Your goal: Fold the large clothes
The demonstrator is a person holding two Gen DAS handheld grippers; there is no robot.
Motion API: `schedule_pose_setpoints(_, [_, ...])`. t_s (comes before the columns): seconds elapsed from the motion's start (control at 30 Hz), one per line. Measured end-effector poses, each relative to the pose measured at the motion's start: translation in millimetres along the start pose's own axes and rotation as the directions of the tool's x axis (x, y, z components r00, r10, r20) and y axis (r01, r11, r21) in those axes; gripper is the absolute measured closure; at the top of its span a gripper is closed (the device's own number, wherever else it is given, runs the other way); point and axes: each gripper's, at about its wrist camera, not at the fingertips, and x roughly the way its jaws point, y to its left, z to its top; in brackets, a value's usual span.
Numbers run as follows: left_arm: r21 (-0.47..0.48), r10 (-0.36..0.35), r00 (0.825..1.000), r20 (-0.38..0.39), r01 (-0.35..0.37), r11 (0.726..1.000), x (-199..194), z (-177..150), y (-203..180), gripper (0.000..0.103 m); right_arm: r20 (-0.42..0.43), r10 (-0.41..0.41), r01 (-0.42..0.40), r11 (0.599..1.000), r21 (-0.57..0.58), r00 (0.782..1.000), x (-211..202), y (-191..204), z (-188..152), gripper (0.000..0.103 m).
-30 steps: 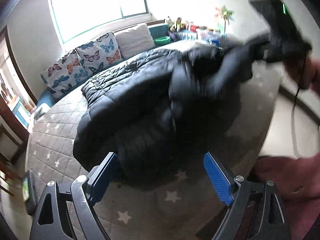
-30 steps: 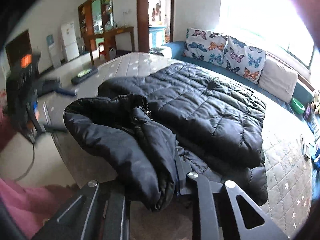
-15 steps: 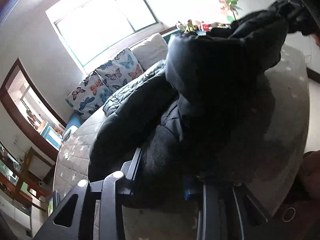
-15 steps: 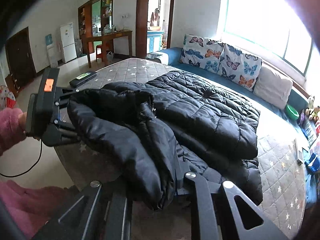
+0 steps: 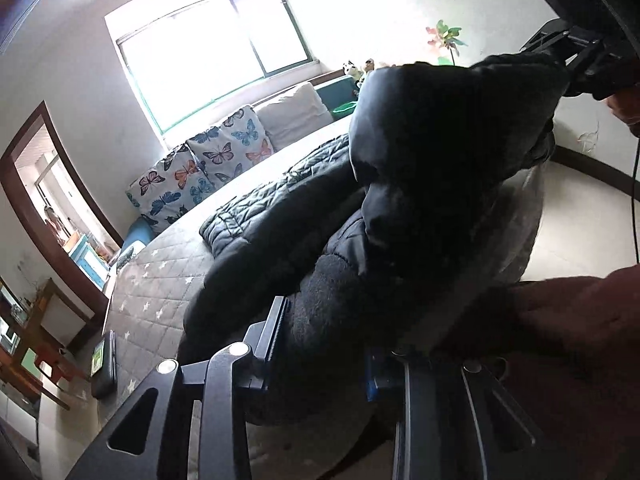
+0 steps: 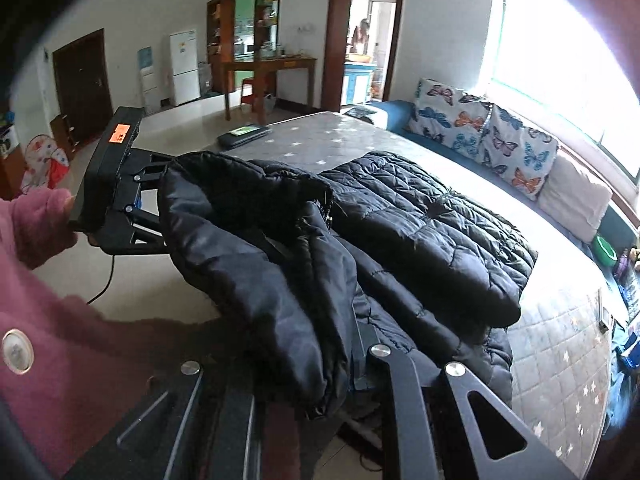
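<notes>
A large black puffer jacket (image 6: pixel 420 240) lies on a grey star-quilted mattress (image 6: pixel 560 340), its near end lifted off the bed. My left gripper (image 5: pixel 324 344) is shut on the jacket's near edge (image 5: pixel 340 304); it also shows in the right wrist view (image 6: pixel 156 204) at the jacket's left corner. My right gripper (image 6: pixel 316 380) is shut on the jacket's other corner (image 6: pixel 288 320); it also shows in the left wrist view (image 5: pixel 560 56) holding the dark fabric (image 5: pixel 460 140) high at the upper right. The raised fabric spans between both grippers.
Butterfly pillows (image 6: pixel 480 124) and a white cushion (image 6: pixel 576 196) line the far side under the window. A dark flat case (image 6: pixel 244 134) lies on the mattress's far corner. A wooden table (image 6: pixel 264 68) and fridge (image 6: pixel 184 66) stand beyond. My pink sleeve (image 6: pixel 48 320) is at the left.
My left gripper moved in and shut on the jacket's near edge. Both grippers have raised that end of the jacket off the bed.
</notes>
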Motion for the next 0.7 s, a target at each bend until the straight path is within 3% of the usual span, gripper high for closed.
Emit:
schedule_pose_setpoints(0.2, [-0.008, 0.036, 0.999, 0.032, -0.035, 0.999, -3, 20, 16, 0.071, 0.031, -0.021, 0.021, 1.0, -0.003, 0.999, 0, -17, 23, 0.087])
schedule_pose_setpoints(0.4, [-0.058, 0.062, 0.997, 0.043, -0.06, 0.996, 21, 82, 59, 0.071, 0.075, -0.038, 0.037, 0.999, 0.021, 0.996, 15, -59, 71, 0.087])
schedule_pose_setpoints(0.53, [-0.077, 0.072, 0.997, 0.034, -0.069, 0.995, 51, 128, 91, 0.071, 0.087, -0.053, 0.047, 0.996, 0.072, 0.995, 37, -110, 111, 0.087])
schedule_pose_setpoints(0.7, [-0.062, 0.098, 0.995, -0.026, -0.099, 0.993, 122, 177, 123, 0.072, 0.057, -0.067, 0.055, 0.98, 0.191, 0.996, 81, -176, 145, 0.087])
